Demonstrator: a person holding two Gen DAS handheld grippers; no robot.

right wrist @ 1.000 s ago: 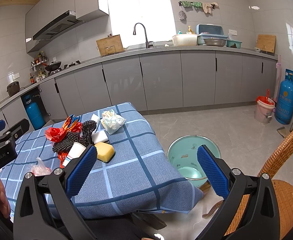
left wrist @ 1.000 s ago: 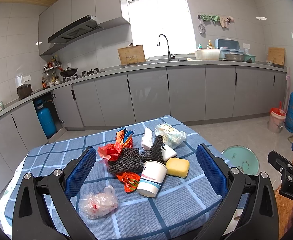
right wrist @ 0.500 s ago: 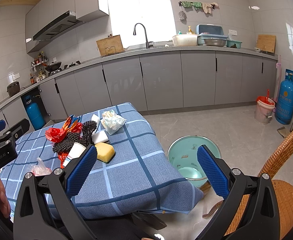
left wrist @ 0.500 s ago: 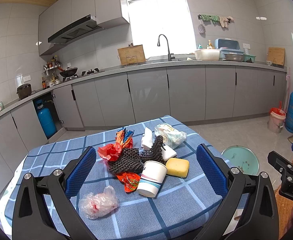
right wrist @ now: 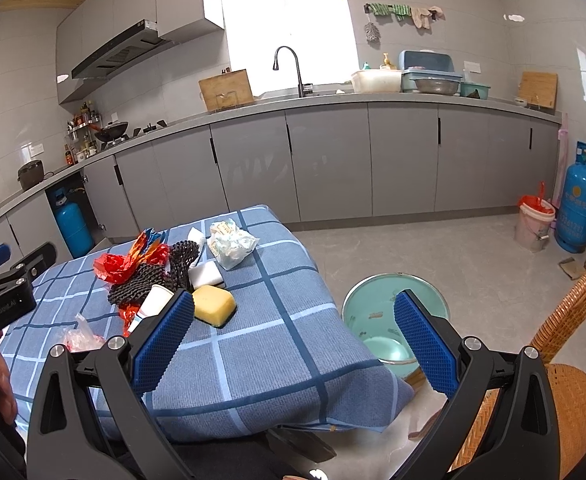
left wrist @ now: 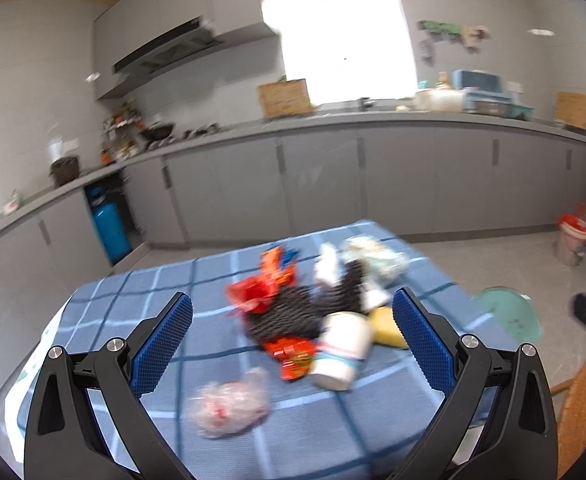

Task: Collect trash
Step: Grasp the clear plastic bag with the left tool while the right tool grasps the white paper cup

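Trash lies on a blue checked tablecloth (left wrist: 365,432) (right wrist: 277,340): a paper cup (left wrist: 343,350) on its side, a yellow sponge (right wrist: 214,305), black foam netting (left wrist: 293,314), red wrappers (left wrist: 259,290), a clear plastic bag (left wrist: 229,402), a white block (right wrist: 206,274) and a crumpled white bag (right wrist: 231,243). A green bin (right wrist: 393,318) stands on the floor right of the table. My left gripper (left wrist: 293,346) is open and empty above the near table edge. My right gripper (right wrist: 293,344) is open and empty, over the table's right corner.
Grey kitchen cabinets (right wrist: 333,160) and a sink run along the back wall. A wicker chair (right wrist: 565,360) is at the right. A blue gas cylinder (right wrist: 579,202) and a pink bucket (right wrist: 535,220) stand in the far right corner.
The left wrist view has blurred and shifted: my left gripper moves left and tilts, so the trash pile sits more to the right. The right gripper has barely moved.
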